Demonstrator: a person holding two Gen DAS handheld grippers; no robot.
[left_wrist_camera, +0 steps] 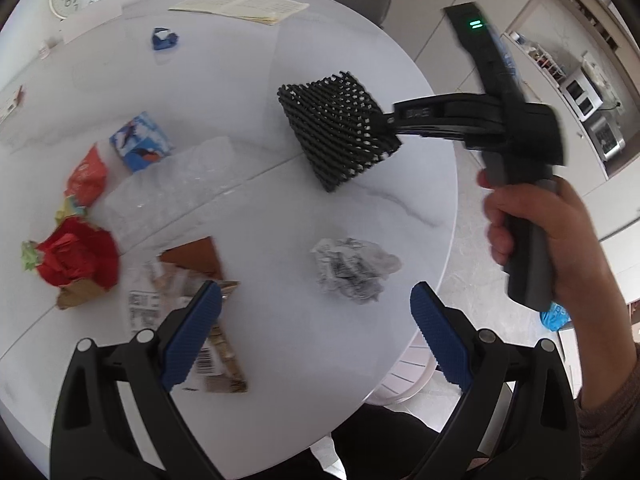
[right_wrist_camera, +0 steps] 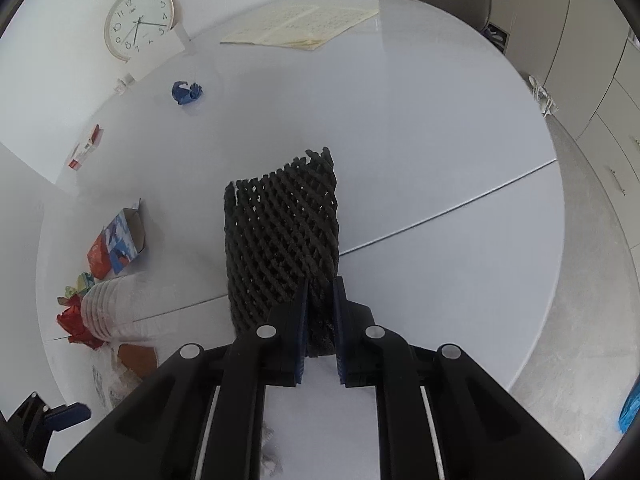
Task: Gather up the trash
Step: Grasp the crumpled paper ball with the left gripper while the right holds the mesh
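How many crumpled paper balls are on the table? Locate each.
3: blue ball at the far side, grey printed ball near the left tongs, red ball at the picture's left, beside other litter that may hide more.

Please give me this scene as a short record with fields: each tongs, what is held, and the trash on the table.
right tongs: shut on the black foam net
left tongs: open, empty, above the crumpled grey paper
table: round, white
other trash: red paper ball, blue wrapper, blue carton
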